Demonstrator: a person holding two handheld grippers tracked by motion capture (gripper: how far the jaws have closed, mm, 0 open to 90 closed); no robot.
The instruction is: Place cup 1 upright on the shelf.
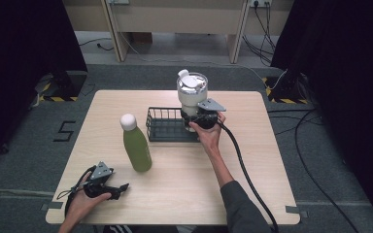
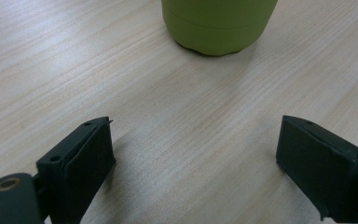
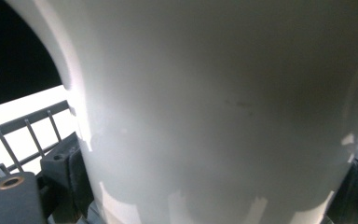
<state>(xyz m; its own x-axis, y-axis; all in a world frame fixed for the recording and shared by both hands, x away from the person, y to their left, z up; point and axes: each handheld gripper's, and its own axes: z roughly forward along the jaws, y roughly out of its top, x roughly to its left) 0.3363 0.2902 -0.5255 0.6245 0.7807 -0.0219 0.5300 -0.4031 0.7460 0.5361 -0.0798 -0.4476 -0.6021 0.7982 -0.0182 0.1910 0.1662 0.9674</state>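
Note:
A white tumbler (image 1: 192, 92) with a clear lid stands upright at the right end of a black wire basket (image 1: 164, 125) in the middle of the table. My right gripper (image 1: 194, 119) is shut on its lower body. In the right gripper view the white wall (image 3: 223, 102) spans the gap between both jaws, with basket wires (image 3: 28, 133) at the left. Whether the tumbler rests on the basket floor I cannot tell. A green bottle (image 1: 136, 144) with a white cap stands left of the basket. My left gripper (image 1: 120, 191) is open near the table's front left, with the bottle's base (image 2: 219, 25) ahead of its spread jaws (image 2: 193, 163).
The wooden table (image 1: 252, 160) has bare surface on the right and front. The right gripper's black cable (image 1: 243, 165) trails across the table toward the front edge. Dark curtains, floor cables and table legs lie beyond the far edge.

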